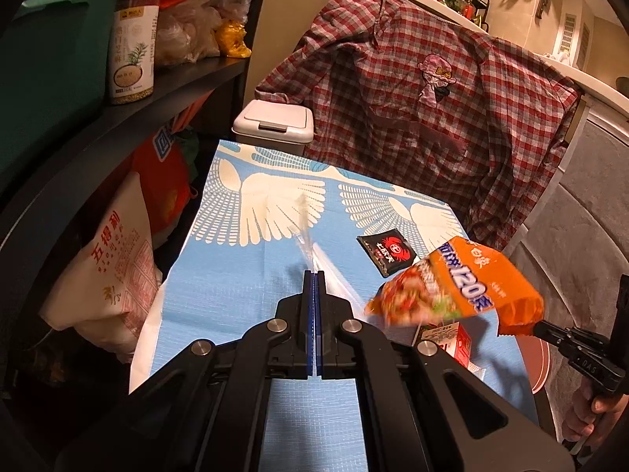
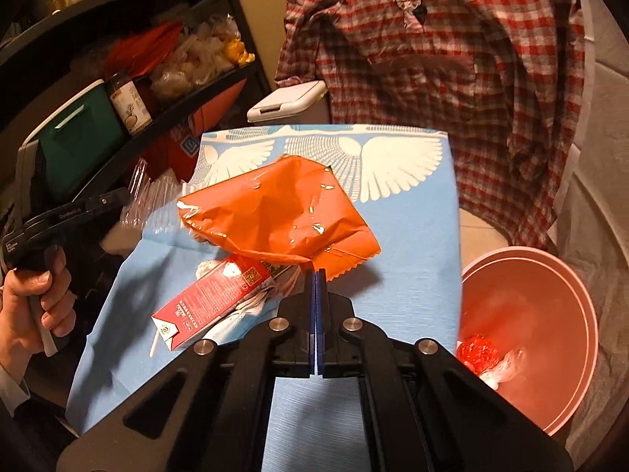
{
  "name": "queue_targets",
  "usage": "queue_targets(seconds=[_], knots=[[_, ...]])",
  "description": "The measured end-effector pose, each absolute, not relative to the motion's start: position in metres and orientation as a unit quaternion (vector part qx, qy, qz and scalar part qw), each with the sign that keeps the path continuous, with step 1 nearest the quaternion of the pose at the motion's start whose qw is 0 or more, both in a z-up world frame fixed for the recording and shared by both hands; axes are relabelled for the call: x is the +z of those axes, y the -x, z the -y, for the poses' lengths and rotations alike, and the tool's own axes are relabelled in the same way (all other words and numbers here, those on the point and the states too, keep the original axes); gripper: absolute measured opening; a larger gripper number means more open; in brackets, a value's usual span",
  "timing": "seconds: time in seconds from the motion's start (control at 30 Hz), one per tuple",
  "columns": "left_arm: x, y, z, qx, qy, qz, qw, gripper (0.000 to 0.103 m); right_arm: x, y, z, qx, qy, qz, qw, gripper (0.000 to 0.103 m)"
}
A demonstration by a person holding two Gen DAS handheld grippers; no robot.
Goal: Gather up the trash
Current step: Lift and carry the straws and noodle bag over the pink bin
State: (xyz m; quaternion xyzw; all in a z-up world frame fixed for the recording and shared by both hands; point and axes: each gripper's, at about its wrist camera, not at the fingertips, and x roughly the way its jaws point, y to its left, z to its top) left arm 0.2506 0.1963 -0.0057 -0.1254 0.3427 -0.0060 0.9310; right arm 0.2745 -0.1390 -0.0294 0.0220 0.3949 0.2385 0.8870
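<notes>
1. The left gripper (image 1: 315, 275) is clenched on a thin clear plastic wrapper (image 1: 304, 236), which stands up from between its blue-padded fingertips above the table.
2. The right gripper (image 2: 317, 275) is clenched on the crimped edge of an orange foil snack bag (image 2: 279, 216), holding it lifted off the table; the bag hangs blurred in the left wrist view.
3. Directly under the bag lies a red and white drink carton (image 2: 208, 303) with a white straw, resting on crumpled white paper, all on the light blue tablecloth with white wing patterns (image 2: 412, 275).
4. A small black sachet with a red crab logo (image 1: 387, 253) lies flat on the cloth, further in, apart from the carton.
5. Beside the table's right edge sits a pink round plastic basin (image 2: 550, 314) holding a red crinkled wrapper (image 2: 477, 352) and a scrap of clear plastic.
6. Beyond the far edge stands a white lidded trash bin (image 1: 273, 126), and a red checked shirt (image 1: 432, 110) hangs just beside it.
7. A black shelf unit (image 1: 118, 118) with a grain jar and bags runs along the left.
</notes>
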Motion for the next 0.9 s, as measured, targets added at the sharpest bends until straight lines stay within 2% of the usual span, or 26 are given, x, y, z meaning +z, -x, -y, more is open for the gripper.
queue_targets(seconds=[0.9], knots=[[0.036, -0.228, -0.141, -0.037, 0.098, -0.304, 0.947, 0.000, -0.004, -0.249, 0.186, 0.205, -0.041, -0.364, 0.908, 0.000]])
